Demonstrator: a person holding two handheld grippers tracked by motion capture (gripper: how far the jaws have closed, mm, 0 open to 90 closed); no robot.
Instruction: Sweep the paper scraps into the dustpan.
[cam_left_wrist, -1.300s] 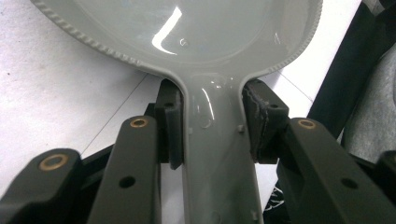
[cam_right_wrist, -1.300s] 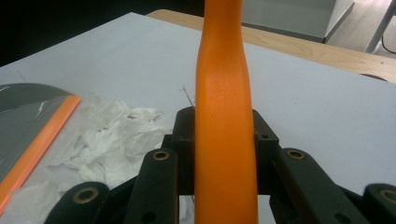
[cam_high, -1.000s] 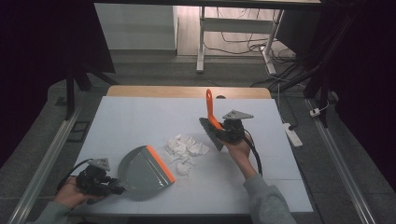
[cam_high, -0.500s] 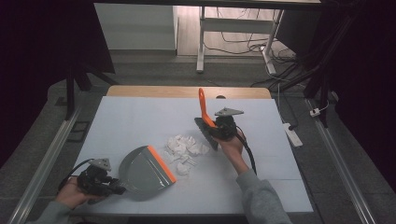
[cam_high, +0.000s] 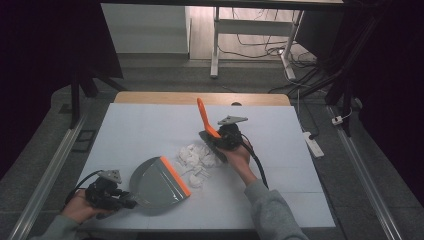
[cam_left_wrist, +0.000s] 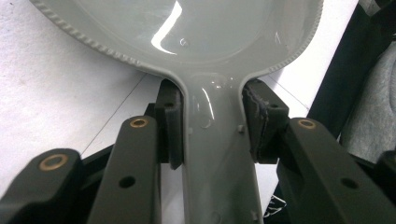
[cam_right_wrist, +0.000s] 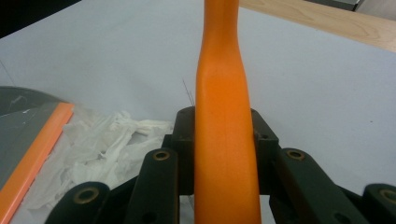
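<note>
Brush (cam_high: 206, 125), clamped in right fingers (cam_right_wrist: 184, 135), has slid against the paper scraps (cam_high: 197, 157).

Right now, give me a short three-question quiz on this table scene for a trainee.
1. True or false: the left gripper is shut on the dustpan handle.
2. What does the right gripper hold? A) brush B) cup C) sponge
3. What lies between the dustpan's orange lip and the brush?

Key
1. True
2. A
3. Crumpled white paper scraps, on the table
</note>
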